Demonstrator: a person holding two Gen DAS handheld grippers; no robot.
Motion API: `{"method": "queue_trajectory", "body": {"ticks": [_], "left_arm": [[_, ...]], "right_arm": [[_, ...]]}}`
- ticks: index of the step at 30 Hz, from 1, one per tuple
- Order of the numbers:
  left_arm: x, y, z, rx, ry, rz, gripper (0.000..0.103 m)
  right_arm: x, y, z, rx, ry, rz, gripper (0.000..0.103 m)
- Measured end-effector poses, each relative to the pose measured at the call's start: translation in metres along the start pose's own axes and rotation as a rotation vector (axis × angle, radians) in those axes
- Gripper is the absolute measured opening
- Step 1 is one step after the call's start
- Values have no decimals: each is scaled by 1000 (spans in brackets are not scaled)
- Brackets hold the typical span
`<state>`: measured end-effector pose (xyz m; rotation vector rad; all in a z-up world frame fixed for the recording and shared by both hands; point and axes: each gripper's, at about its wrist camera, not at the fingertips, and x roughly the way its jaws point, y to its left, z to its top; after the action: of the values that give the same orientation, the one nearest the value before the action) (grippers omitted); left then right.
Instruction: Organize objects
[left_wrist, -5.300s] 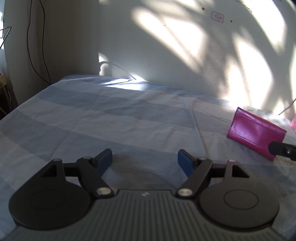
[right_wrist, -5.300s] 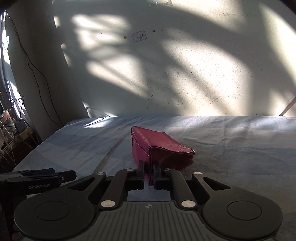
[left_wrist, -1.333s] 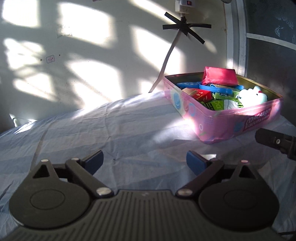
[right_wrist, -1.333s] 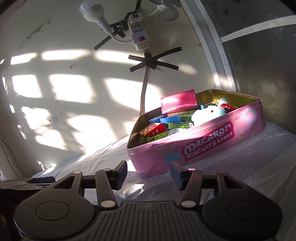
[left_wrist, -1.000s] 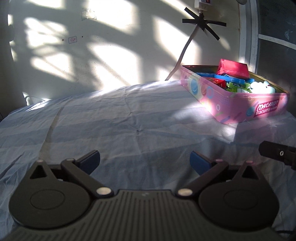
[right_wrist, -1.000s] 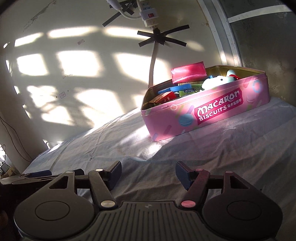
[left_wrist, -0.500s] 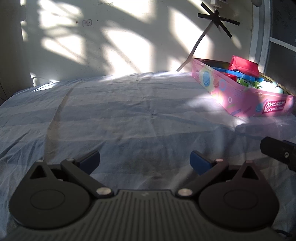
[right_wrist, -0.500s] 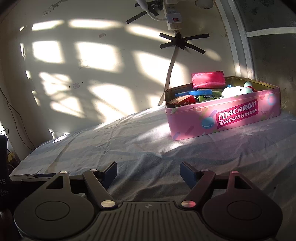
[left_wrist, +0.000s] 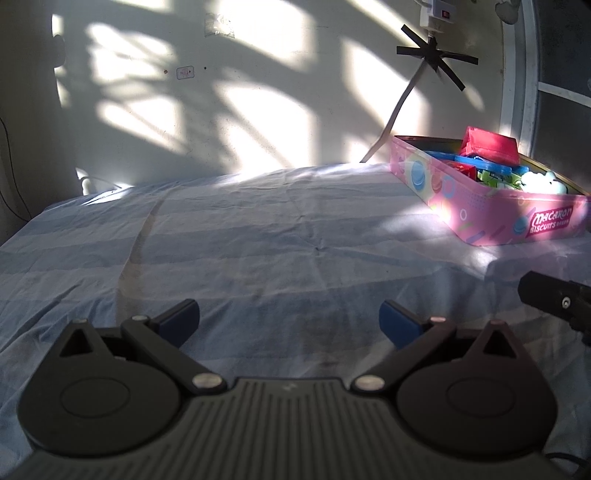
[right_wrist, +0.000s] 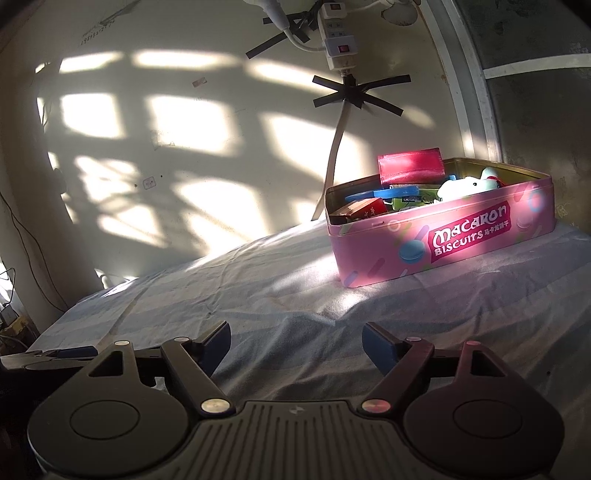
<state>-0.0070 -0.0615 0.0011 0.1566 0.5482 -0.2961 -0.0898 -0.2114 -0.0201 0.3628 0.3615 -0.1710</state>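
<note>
Pink biscuit tin (right_wrist: 439, 240) sitting on the bed, packed with small things.

The tin is a glossy, rounded-corner metal box, lidless, resting on a wrinkled blue striped sheet (left_wrist: 277, 240) near the wall. A magenta stitched wallet (right_wrist: 410, 165) is leaning upright at the tin's far side, beside one white plush toy (right_wrist: 467, 184), blue flat pieces and a red carton (right_wrist: 364, 209). Above the tin, a white power strip (right_wrist: 338, 40) is hanging under black tape crosses. The right tongs (right_wrist: 295, 343) are opening with nothing between them, well short of the tin; the left tongs (left_wrist: 290, 319) are standing wide and empty, left of the tin.
</note>
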Motion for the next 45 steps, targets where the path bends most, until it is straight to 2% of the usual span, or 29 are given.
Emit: {"method": "queue_trajectory", "body": {"ticks": [10, 15, 22, 26, 45], "left_arm": [[-5, 1, 2, -13, 14, 10, 103], [-5, 4, 4, -39, 31, -11, 103], [-6, 4, 6, -18, 31, 29, 103], [-11, 5, 7, -3, -3, 41, 103], [-11, -6, 7, 9, 6, -12, 103]], "right_arm": [[-1, -8, -1, 49, -18, -22, 79], [0, -13, 0, 71, -11, -26, 79], [0, -13, 0, 67, -10, -27, 80], [1, -13, 0, 71, -3, -27, 80], [4, -21, 0, 89, 8, -16, 80]]}}
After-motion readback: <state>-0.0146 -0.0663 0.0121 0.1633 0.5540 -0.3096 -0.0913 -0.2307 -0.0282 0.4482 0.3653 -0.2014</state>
